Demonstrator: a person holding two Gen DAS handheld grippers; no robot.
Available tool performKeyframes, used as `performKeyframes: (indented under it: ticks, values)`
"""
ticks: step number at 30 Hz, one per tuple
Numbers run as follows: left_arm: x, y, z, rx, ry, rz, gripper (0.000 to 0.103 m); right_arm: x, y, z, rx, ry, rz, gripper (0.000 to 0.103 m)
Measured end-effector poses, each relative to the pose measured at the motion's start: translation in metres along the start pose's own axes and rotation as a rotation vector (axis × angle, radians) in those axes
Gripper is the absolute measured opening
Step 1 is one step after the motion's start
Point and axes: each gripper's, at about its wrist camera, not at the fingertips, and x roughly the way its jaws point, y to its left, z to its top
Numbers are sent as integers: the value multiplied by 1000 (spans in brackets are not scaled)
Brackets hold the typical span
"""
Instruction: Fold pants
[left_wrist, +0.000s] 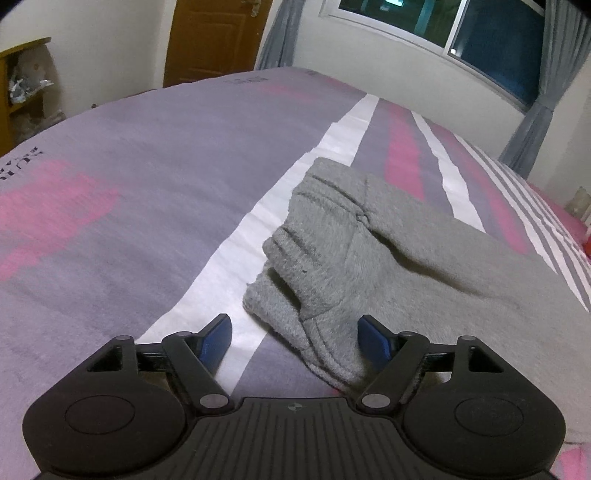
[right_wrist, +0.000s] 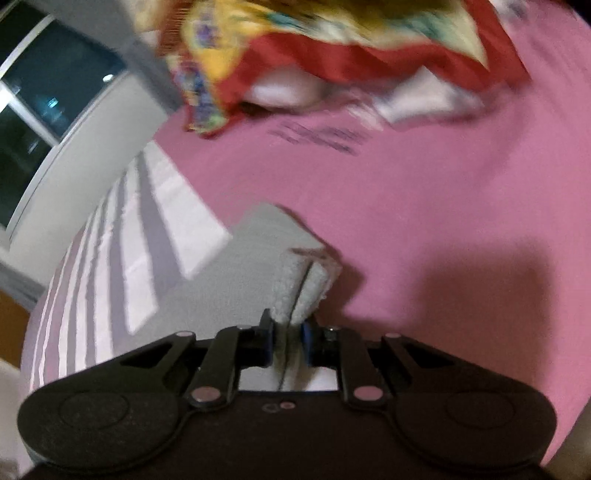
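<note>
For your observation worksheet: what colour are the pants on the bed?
The pants are plain light grey and fleecy, clearest in the left wrist view.

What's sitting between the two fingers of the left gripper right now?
In the left wrist view, the left gripper is open, and the near end of the grey pants lies between its fingers, over the striped bedsheet. Neither finger touches it.
</note>
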Motion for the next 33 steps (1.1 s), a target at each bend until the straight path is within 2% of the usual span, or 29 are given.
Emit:
performKeyframes:
  ticks: [6,11,14,16,19,22,25,28,33]
  values:
    - [-1,8,-1,10,6,-46,75,-11,73,7,-150,-48,31,14]
    - [-5,14,-6,19,-2,-79,75,-12,168,-9,-365,-48,130,14]
    - [-9,15,-12,26,-8,-82,75,-6,237,-41,-529,-32,221,14]
    - [-12,15,-15,33,-16,-81,75,-3,280,-73,-645,-10,302,14]
    - [-19,18,-21,11,-28,-89,75,7,325,-128,-755,74,437,13]
    - [-31,22,-29,10,-37,-94,75,16,347,-190,-912,149,501,13]
    - [-49,22,-39,62,-47,-63,75,19,350,-240,-1093,154,472,13]
    - [-71,27,-56,71,-76,-58,75,14,344,-269,-1196,115,454,14]
    - [-96,35,-81,58,-106,-47,76,-1,339,-289,-1291,59,461,14]
